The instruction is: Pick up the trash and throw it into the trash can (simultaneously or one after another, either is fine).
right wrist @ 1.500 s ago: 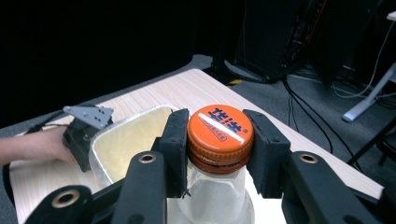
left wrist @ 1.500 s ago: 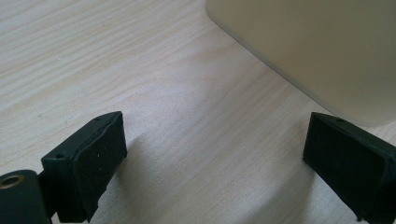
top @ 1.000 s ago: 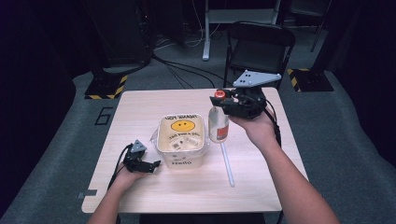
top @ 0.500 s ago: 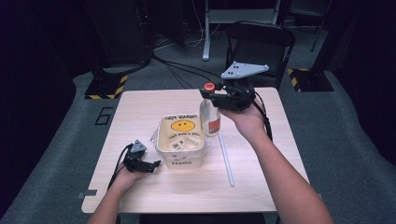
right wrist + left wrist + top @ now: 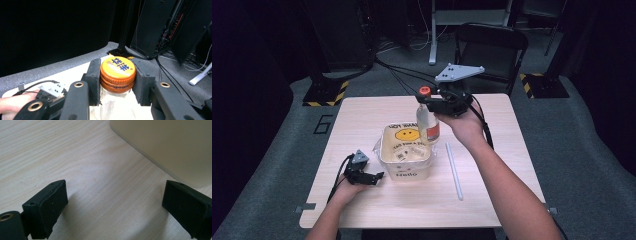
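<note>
A clear bottle (image 5: pixel 430 126) with an orange cap (image 5: pixel 424 91) and a red-and-white label hangs upright above the table. My right gripper (image 5: pixel 428 100) is shut on its neck just under the cap (image 5: pixel 118 70), one pad on either side. In the high view the bottle overlaps the right rear corner of a beige tub (image 5: pixel 404 172) with a yellow smiley face. My left gripper (image 5: pixel 374 176) rests on the table just left of the tub, open, with bare wood between its pads (image 5: pixel 50 205). The tub's wall (image 5: pixel 170 145) stands close ahead of it.
A long white stick (image 5: pixel 454 171) lies on the wooden table (image 5: pixel 362 115) to the right of the tub. A black chair (image 5: pixel 492 45) stands behind the table's far edge. Black cables trail from both grippers.
The right gripper has carried the bottle leftward and slightly up, from beside the tub's right side to its right rear corner. The left gripper has stayed put.
</note>
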Motion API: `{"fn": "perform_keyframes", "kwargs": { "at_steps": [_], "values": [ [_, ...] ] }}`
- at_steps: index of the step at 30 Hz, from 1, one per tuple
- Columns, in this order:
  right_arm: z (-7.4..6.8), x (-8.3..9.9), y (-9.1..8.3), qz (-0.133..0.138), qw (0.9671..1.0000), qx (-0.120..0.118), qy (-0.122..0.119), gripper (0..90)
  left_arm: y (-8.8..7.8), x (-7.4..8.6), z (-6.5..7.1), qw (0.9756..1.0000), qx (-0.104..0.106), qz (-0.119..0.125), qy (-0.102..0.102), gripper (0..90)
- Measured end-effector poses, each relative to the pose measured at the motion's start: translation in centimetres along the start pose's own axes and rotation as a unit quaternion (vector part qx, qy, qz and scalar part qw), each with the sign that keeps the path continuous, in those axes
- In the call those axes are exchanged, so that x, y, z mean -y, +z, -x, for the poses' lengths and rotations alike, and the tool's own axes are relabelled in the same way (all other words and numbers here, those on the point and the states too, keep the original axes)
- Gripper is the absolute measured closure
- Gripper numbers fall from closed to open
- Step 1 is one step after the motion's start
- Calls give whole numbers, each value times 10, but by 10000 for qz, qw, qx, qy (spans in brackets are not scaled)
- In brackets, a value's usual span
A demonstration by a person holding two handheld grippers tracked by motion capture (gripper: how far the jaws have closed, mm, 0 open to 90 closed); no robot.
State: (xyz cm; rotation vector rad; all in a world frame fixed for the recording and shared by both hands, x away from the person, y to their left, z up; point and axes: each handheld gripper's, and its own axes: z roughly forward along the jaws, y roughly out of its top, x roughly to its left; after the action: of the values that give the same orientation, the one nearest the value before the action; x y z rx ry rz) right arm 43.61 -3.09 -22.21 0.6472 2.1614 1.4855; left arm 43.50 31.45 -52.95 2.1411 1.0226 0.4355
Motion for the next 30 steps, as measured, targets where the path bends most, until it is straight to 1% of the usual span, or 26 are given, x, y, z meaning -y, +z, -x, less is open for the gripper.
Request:
{"fn": "perform_keyframes", "kwargs": {
  "at_steps": [6,9,10,11,15,19,22,26,30],
  "values": [
    [-2,-2,11,-36,10000,-6,-43,619,0,0,0,10000,1,2,-8,58],
    [-4,-2,15,-67,10000,-9,-17,619,0,0,0,10000,-2,0,3,59],
    [-4,-3,17,-70,10000,-13,-21,619,0,0,0,10000,9,7,-36,59],
    [-5,-3,18,-83,10000,-21,-25,619,0,0,0,10000,-2,1,4,59],
    [-8,-3,24,-111,9999,-51,-77,619,0,0,0,10000,0,1,-3,59],
    [-11,-3,31,-125,9999,-52,-52,618,0,0,0,10000,-4,0,13,58],
    [-12,-3,36,-143,9998,-63,-101,618,0,0,0,10000,-1,0,6,58],
    [-14,-1,42,-174,9998,-60,-83,618,0,0,0,10000,-2,-4,17,58],
    [-16,0,49,-216,9997,-87,-119,618,0,0,0,10000,-3,-1,21,58]
  ]
}}
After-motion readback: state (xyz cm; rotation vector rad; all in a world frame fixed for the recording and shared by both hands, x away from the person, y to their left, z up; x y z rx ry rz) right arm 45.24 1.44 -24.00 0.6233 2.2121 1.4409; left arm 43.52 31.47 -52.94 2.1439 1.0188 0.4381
